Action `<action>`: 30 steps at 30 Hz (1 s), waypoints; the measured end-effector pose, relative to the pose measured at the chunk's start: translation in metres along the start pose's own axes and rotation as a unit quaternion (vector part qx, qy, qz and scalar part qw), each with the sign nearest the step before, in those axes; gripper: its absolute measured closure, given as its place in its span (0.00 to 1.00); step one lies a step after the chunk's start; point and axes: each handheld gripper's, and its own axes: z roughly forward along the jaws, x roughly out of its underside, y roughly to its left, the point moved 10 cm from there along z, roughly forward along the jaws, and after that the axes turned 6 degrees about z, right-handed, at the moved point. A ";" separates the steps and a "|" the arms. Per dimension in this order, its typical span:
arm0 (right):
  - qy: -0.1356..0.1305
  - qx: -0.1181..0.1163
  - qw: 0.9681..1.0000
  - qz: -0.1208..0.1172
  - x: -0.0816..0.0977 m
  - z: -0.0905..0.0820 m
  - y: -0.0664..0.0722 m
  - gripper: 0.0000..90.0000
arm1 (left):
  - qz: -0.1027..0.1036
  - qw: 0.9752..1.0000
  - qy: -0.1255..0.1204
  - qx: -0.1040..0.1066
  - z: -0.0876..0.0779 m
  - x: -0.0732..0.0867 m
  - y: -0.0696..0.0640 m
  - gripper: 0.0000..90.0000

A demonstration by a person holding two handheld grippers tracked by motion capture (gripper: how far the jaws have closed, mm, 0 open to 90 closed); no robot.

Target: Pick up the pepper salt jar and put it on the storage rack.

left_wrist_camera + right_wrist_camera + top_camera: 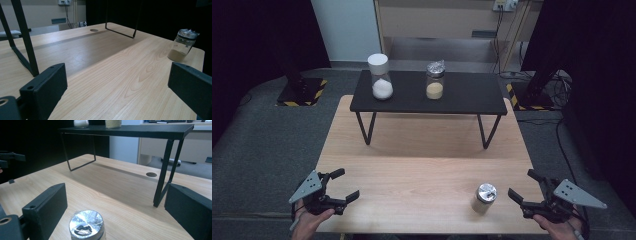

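Right gripper view: jar (86,225) between open right tongs (113,212), untouched.

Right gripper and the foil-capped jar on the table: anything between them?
Nothing: in the high view, bare wood separates the right gripper from the jar.

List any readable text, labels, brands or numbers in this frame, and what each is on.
None can be read.
Jar on the table: foil-covered lid, no label; a small dark mark on its glass in the left gripper view is too small to read.
Two jars on the black shelf: no label visible.
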 end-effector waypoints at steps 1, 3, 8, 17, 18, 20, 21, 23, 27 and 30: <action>0.002 0.000 1.000 -0.001 -0.003 -0.002 0.000 0.06 | 0.000 1.000 0.000 0.000 0.000 0.000 0.000 0.01; 0.010 -0.002 1.000 -0.002 -0.007 -0.004 0.000 0.05 | 0.000 1.000 0.000 0.000 0.000 0.000 0.000 0.01; 0.024 0.000 1.000 -0.008 -0.013 -0.008 -0.001 0.04 | 0.000 1.000 -0.001 -0.001 0.000 0.000 0.000 0.01; 0.048 -0.007 0.999 -0.017 -0.018 -0.005 -0.001 0.04 | 0.001 1.000 -0.001 0.000 0.000 0.000 0.000 0.02; 0.052 -0.008 0.998 -0.019 -0.017 -0.004 -0.001 0.04 | 0.001 1.000 -0.001 0.000 0.000 0.000 0.000 0.02; 0.058 -0.013 0.998 -0.021 -0.016 0.000 0.000 0.04 | 0.001 1.000 0.000 0.000 0.000 0.000 0.000 0.01; 0.062 -0.015 0.998 -0.021 -0.015 0.002 0.001 0.04 | 0.001 1.000 0.000 0.000 0.000 0.000 0.000 0.01; 0.065 -0.020 0.997 -0.025 -0.013 0.006 0.002 0.04 | 0.001 1.000 0.000 0.000 0.000 0.000 0.000 0.01; 0.080 -0.032 0.996 -0.029 -0.009 0.014 0.005 0.04 | 0.001 1.000 0.000 0.000 0.000 0.000 0.000 0.02; 0.087 -0.042 0.995 -0.032 -0.006 0.019 0.007 0.04 | 0.001 1.000 0.000 0.000 0.000 0.000 0.000 0.02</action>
